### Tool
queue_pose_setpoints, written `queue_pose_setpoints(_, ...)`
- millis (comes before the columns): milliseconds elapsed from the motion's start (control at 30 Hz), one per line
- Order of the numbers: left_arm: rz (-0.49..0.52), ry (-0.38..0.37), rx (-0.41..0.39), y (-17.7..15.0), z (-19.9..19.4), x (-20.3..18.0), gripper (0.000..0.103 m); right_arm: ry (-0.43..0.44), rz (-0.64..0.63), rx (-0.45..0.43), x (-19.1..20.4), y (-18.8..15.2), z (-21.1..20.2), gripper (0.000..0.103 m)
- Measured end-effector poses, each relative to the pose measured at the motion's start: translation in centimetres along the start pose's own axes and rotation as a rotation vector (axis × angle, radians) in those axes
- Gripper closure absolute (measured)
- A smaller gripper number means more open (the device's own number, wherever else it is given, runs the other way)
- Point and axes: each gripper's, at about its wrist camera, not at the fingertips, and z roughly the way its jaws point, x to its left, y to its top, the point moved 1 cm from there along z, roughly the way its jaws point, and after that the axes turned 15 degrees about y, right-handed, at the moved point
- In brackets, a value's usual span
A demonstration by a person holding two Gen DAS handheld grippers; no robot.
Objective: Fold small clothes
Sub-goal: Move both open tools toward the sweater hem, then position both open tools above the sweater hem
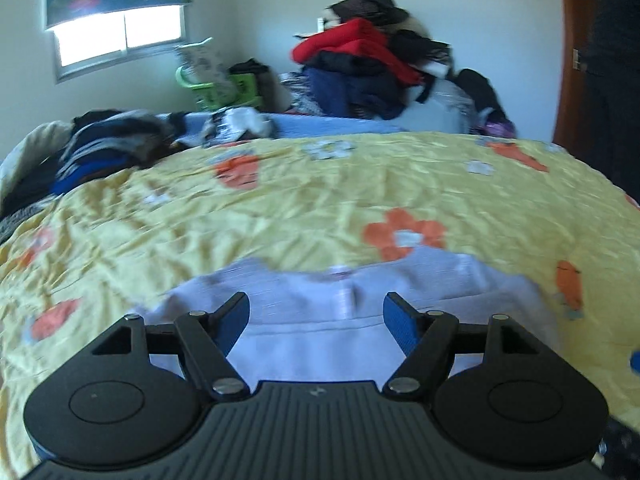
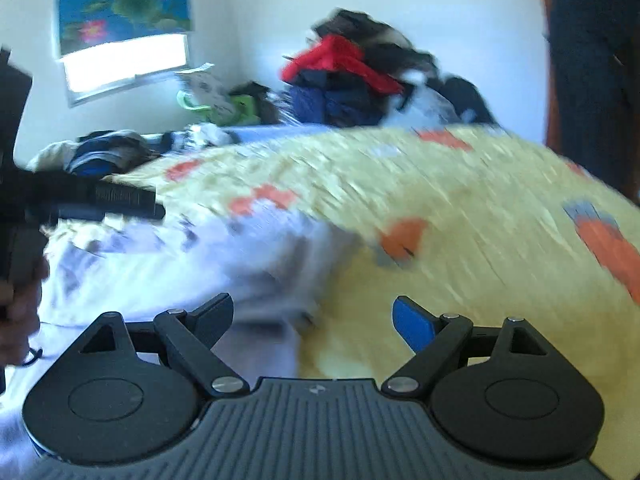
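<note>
A pale lilac garment (image 1: 320, 312) lies spread on the yellow flowered bedspread (image 1: 280, 208). My left gripper (image 1: 316, 314) is open and empty, hovering over the garment's middle near a seam. In the right wrist view the same garment (image 2: 180, 264) lies to the left, blurred by motion. My right gripper (image 2: 314, 318) is open and empty over the garment's right edge, with the bedspread (image 2: 460, 220) beyond. The left gripper (image 2: 100, 198) and the hand holding it show at the left edge of the right wrist view.
A tall heap of red, navy and black clothes (image 1: 368, 60) stands at the far side of the bed. More dark clothes (image 1: 100, 144) lie at the far left. A green basket (image 1: 220, 88) sits below the window (image 1: 120, 36). A brown door (image 1: 592, 60) is at the right.
</note>
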Motion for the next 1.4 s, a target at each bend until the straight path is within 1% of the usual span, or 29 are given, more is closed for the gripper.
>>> queue_pose_setpoints(67, -0.009, 0.025, 0.009, -0.3, 0.4, 1.5, 0.029, 0.006, -0.077, 0.016, 1.4, 0.8, 1.6, 0.014)
queue_pose_setpoints(200, 0.008, 0.103, 0.021, -1.6, 1.3, 3.6, 0.029, -0.064, -0.224, 0.073, 2.8, 1.6, 5.5, 0.013)
queue_pose_setpoints(267, 0.017, 0.130, 0.045, -2.4, 2.3, 4.4, 0.029, -0.122, -0.286, 0.119, 2.9, 1.8, 7.6, 0.013)
queue_pose_setpoints(333, 0.024, 0.144, 0.071, -3.3, 3.1, 5.0, 0.029, -0.210, -0.341, 0.146, 2.4, 1.5, 9.2, 0.013)
queue_pose_setpoints(367, 0.028, 0.151, 0.082, -3.6, 3.5, 5.2, 0.029, -0.272, -0.346, 0.144, 1.8, 1.5, 9.6, 0.013)
queue_pose_setpoints(400, 0.031, 0.162, 0.090, -3.9, 3.9, 5.5, 0.029, -0.312, -0.325, 0.124, 1.2, 1.4, 9.4, 0.012)
queue_pose_setpoints(467, 0.031, 0.184, 0.099, -4.5, 4.4, 5.9, 0.029, -0.366, -0.201, 0.057, -1.0, 1.8, 8.1, 0.010)
queue_pose_setpoints(533, 0.020, 0.181, 0.103, -4.8, 4.5, 6.3, 0.029, -0.411, -0.051, 0.000, -3.4, 2.3, 6.5, 0.010)
queue_pose_setpoints(567, 0.015, 0.181, 0.104, -4.9, 4.6, 6.4, 0.029, -0.446, -0.020, -0.027, -4.1, 2.3, 5.8, 0.010)
queue_pose_setpoints(600, 0.010, 0.185, 0.103, -4.9, 4.6, 6.4, 0.029, -0.459, -0.016, -0.059, -4.1, 2.5, 5.1, 0.010)
queue_pose_setpoints(633, 0.005, 0.190, 0.097, -4.9, 4.5, 6.5, 0.029, -0.424, -0.020, -0.086, -4.0, 2.2, 4.6, 0.010)
queue_pose_setpoints(667, 0.005, 0.192, 0.090, -5.0, 4.4, 6.5, 0.029, -0.349, -0.018, -0.117, -3.6, 2.2, 4.0, 0.010)
queue_pose_setpoints(700, 0.011, 0.191, 0.085, -5.0, 4.4, 6.4, 0.029, -0.249, -0.007, -0.139, -3.0, 2.3, 3.7, 0.011)
queue_pose_setpoints(733, 0.028, 0.192, 0.084, -5.1, 4.4, 6.2, 0.029, -0.153, -0.003, -0.141, -2.4, 2.3, 3.6, 0.011)
queue_pose_setpoints(767, 0.042, 0.195, 0.085, -5.2, 4.6, 5.9, 0.029, -0.066, -0.014, -0.125, -1.7, 2.3, 4.0, 0.010)
queue_pose_setpoints(800, 0.053, 0.198, 0.085, -5.3, 4.7, 5.8, 0.029, 0.009, -0.030, -0.087, -1.1, 2.3, 4.6, 0.011)
queue_pose_setpoints(867, 0.070, 0.208, 0.081, -5.3, 5.1, 5.6, 0.028, 0.166, -0.049, 0.021, 0.0, 2.3, 6.4, 0.014)
queue_pose_setpoints(900, 0.074, 0.214, 0.079, -5.3, 5.2, 5.5, 0.026, 0.224, -0.047, 0.074, 0.3, 2.3, 7.3, 0.014)
queue_pose_setpoints(933, 0.074, 0.226, 0.076, -5.2, 5.4, 5.4, 0.024, 0.256, -0.043, 0.116, 0.5, 2.5, 8.3, 0.015)
queue_pose_setpoints(967, 0.070, 0.234, 0.073, -5.1, 5.7, 5.4, 0.024, 0.273, -0.034, 0.150, 0.5, 2.5, 9.2, 0.015)
queue_pose_setpoints(1000, 0.065, 0.239, 0.072, -4.9, 6.0, 5.4, 0.024, 0.266, -0.024, 0.174, 0.2, 2.7, 10.3, 0.017)
queue_pose_setpoints(1067, 0.059, 0.245, 0.075, -4.6, 6.8, 5.4, 0.023, 0.209, -0.014, 0.200, -0.4, 2.9, 12.5, 0.020)
queue_pose_setpoints(1100, 0.054, 0.247, 0.078, -4.4, 6.9, 5.5, 0.023, 0.188, -0.027, 0.186, -0.6, 3.1, 12.9, 0.016)
queue_pose_setpoints(1167, 0.038, 0.235, 0.077, -4.2, 6.2, 5.9, 0.024, 0.066, -0.051, 0.216, -0.3, 3.7, 13.4, 0.019)
queue_pose_setpoints(1200, 0.029, 0.230, 0.072, -4.3, 5.8, 6.1, 0.024, 0.022, -0.062, 0.208, -0.1, 4.0, 12.9, 0.018)
queue_pose_setpoints(1233, 0.014, 0.219, 0.062, -4.5, 5.1, 6.5, 0.024, 0.028, -0.066, 0.187, 0.1, 4.2, 12.1, 0.016)
queue_pose_setpoints(1300, -0.006, 0.195, 0.060, -4.9, 4.5, 6.8, 0.024, 0.097, -0.062, 0.165, 0.8, 3.9, 9.8, 0.011)
queue_pose_setpoints(1333, -0.001, 0.190, 0.073, -5.1, 4.6, 6.7, 0.024, 0.124, -0.067, 0.171, 1.2, 3.6, 9.4, 0.011)
queue_pose_setpoints(1400, 0.017, 0.198, 0.102, -5.5, 5.3, 6.2, 0.023, 0.141, -0.099, 0.230, 2.2, 2.7, 9.7, 0.012)
